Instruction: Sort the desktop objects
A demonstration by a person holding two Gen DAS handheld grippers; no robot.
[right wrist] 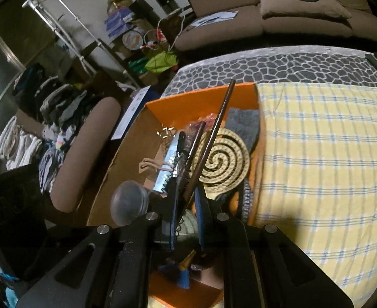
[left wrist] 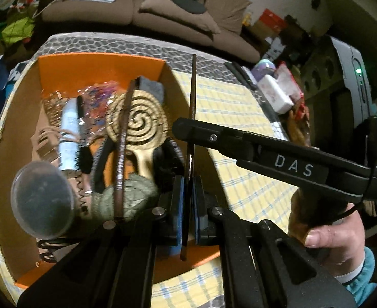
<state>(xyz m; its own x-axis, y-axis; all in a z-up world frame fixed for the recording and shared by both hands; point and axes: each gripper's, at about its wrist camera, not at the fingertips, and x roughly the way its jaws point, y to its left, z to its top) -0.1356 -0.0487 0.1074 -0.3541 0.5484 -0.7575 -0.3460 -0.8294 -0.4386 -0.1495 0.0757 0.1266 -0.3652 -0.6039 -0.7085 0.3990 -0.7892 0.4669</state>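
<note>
The left gripper (left wrist: pixel 188 205) is holding its fingers (left wrist: pixel 177 205) nearly closed, pinching a thin brown stick (left wrist: pixel 192 92) that is pointing toward twelve o'clock along the right wall of the orange box (left wrist: pixel 98 66). The right gripper (right wrist: pixel 188 210) is likewise clamping its fingers (right wrist: pixel 174 215) narrowly on a second brown stick (right wrist: pixel 214 133), which is slanting toward one o'clock over the gold spiral brush (right wrist: pixel 221 161) lying inside the box on the yellow checked bench (right wrist: pixel 329 154)

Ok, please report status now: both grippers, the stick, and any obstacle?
Left gripper shut on brown stick. Right gripper shut on same stick, over orange box. Nothing blocking.
</note>
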